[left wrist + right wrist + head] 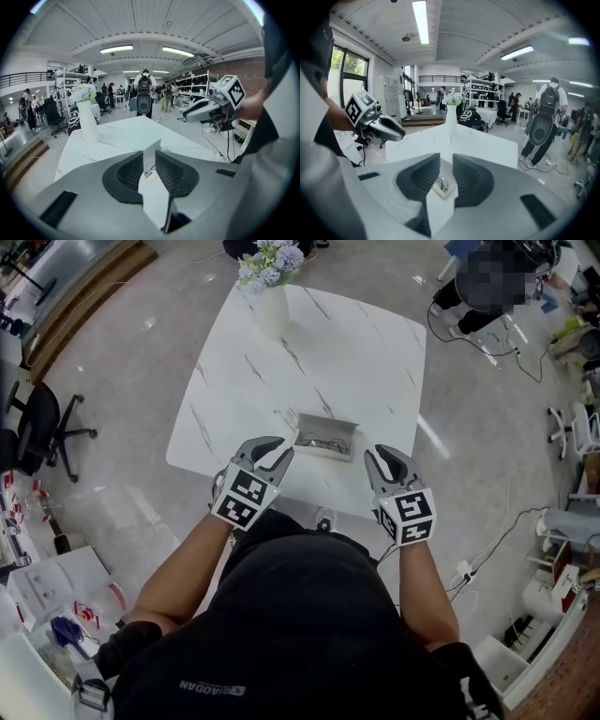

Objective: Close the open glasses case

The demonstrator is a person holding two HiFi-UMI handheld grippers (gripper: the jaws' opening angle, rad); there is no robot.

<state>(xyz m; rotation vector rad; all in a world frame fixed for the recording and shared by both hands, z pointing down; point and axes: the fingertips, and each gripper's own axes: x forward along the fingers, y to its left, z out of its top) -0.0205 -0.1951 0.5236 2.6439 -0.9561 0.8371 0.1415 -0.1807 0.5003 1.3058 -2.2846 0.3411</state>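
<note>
An open glasses case [326, 437] lies near the front edge of the white marble table [356, 352], with a pair of glasses inside and its lid standing up. My left gripper [280, 450] hovers just left of the case, and my right gripper [375, 457] just right of it. Both are apart from the case. Between the narrowly parted jaws of my left gripper [149, 154] I see the case's end and lid [151, 151]. My right gripper [446, 159] frames the case's other end [440, 186] and a lens. Nothing is held.
A white vase of flowers [272, 307] stands at the table's far edge. A black office chair [42, 432] is off to the left. Cables and a seated person [487, 287] are at the back right. A person with a backpack [546, 122] stands beyond the table.
</note>
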